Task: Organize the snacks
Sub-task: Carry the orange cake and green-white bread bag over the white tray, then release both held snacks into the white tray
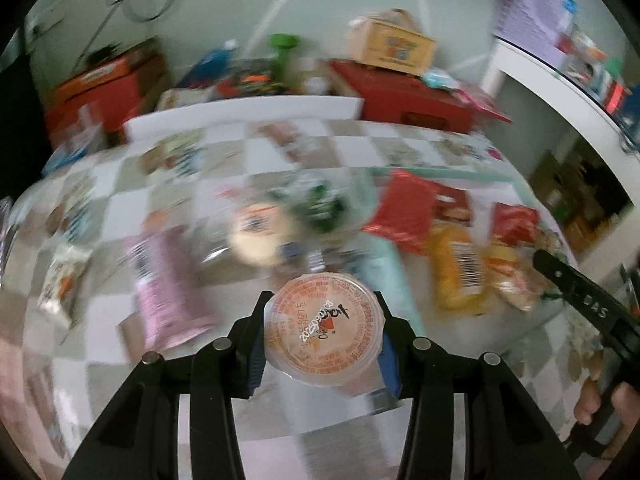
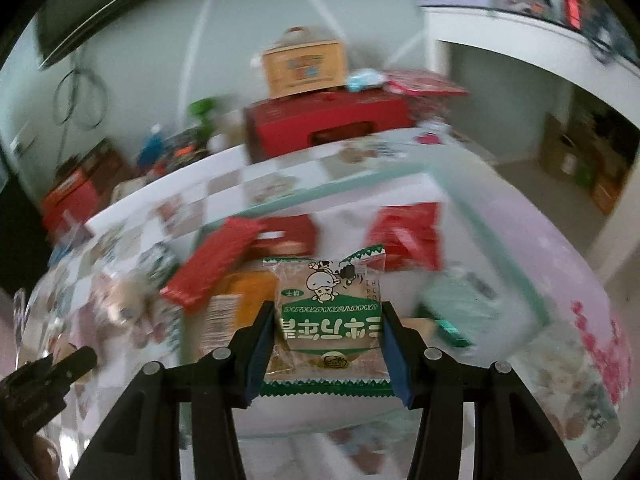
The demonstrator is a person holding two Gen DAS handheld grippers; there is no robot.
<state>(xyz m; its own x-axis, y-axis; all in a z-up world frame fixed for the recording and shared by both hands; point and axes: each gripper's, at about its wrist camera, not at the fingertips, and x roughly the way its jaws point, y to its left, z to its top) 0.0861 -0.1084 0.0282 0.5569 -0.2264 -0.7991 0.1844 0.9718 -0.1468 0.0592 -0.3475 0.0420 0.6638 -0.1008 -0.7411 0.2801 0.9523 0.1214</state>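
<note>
left gripper [image 1: 322, 312] clamped a jelly cup [image 1: 322, 330]; right gripper [image 2: 328, 320] clamped a biscuit packet [image 2: 328, 320], both above the checkered bench [image 1: 280, 148], crowded with snacks.

A home room: checkered tablecloth [image 1: 360, 148], stacked gift boxes [image 2: 328, 120], cluttered white shelf [image 1: 560, 92].

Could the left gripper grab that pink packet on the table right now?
Probably not: the left gripper is already shut on a jelly cup. The pink packet lies uncovered, but the cup must go first.
</note>
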